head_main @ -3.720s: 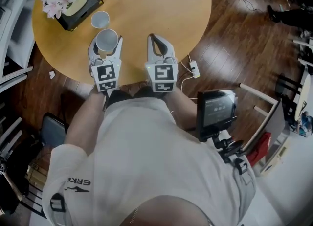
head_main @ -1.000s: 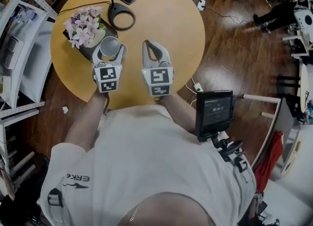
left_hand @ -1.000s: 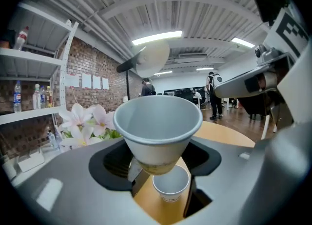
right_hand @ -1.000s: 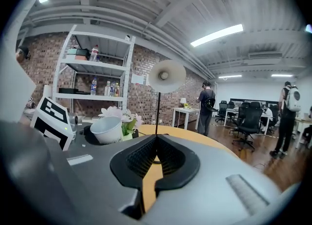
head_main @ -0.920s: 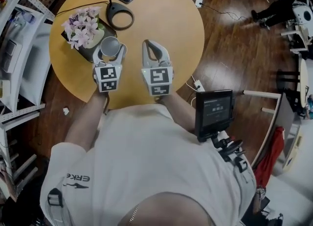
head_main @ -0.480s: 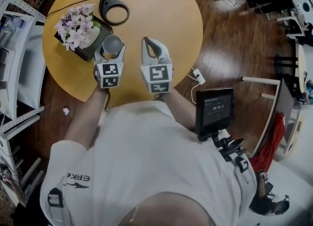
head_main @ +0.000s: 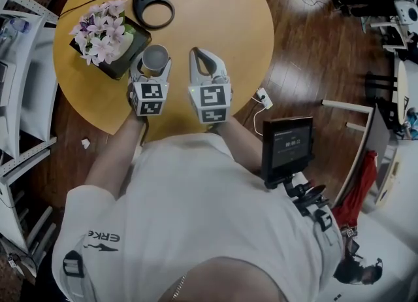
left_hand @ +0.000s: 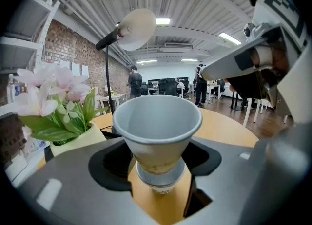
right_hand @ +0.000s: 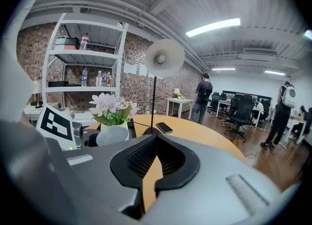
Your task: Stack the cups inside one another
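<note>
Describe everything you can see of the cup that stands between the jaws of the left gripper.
The cup is pale grey-white and looks like paper, with a wide rolled rim and tapering walls. It is empty; a brownish stain marks its lower outer wall. It stands upright, gripped by the left gripper, its base nested in a second cup. It is over the wooden table, beside the potted flowers. Whether the stack touches the table cannot be told.

This is an open-plan office: desks (right_hand: 179, 102) and black swivel chairs (right_hand: 242, 113) stand on a wooden floor (right_hand: 273, 163) under strip lights (right_hand: 213, 27), beside a brick wall (right_hand: 139, 80) and metal shelving (right_hand: 83, 56).
</note>
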`<state>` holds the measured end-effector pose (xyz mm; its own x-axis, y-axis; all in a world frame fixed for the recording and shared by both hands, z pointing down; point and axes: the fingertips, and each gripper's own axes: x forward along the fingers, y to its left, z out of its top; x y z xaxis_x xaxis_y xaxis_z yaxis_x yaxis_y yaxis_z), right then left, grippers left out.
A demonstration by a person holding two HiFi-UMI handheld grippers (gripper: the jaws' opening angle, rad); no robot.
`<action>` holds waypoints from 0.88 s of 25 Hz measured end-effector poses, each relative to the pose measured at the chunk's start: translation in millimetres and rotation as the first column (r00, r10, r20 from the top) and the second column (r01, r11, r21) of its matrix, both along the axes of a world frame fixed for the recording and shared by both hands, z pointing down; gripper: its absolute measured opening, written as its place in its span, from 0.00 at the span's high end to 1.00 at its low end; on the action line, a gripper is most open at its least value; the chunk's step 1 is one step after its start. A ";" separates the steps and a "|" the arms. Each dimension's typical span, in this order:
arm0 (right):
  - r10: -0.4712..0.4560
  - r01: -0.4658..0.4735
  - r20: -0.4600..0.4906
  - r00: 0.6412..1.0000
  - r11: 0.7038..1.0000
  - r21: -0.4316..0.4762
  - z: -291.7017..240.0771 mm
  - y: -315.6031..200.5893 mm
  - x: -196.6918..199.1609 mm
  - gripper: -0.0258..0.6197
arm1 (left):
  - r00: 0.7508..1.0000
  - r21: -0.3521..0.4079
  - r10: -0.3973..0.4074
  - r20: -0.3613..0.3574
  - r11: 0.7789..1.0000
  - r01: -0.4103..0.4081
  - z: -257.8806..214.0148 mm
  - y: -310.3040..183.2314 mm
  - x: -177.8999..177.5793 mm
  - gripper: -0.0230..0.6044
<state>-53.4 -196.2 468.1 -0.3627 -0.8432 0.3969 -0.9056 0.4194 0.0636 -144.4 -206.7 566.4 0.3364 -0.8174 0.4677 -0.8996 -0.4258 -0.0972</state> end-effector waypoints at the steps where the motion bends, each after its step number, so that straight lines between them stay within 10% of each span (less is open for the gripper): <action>1: -0.001 0.001 -0.001 1.000 1.000 -0.002 0.9 -0.7 -0.3 0.94 | 1.000 -0.005 0.004 0.003 1.000 -0.004 2.3 0.3 0.5 0.47; 22: -0.025 0.025 0.007 1.000 1.000 -0.008 -0.9 -4.8 -5.2 0.94 | 0.999 -0.020 0.044 0.002 0.999 -0.044 7.9 6.1 5.1 0.40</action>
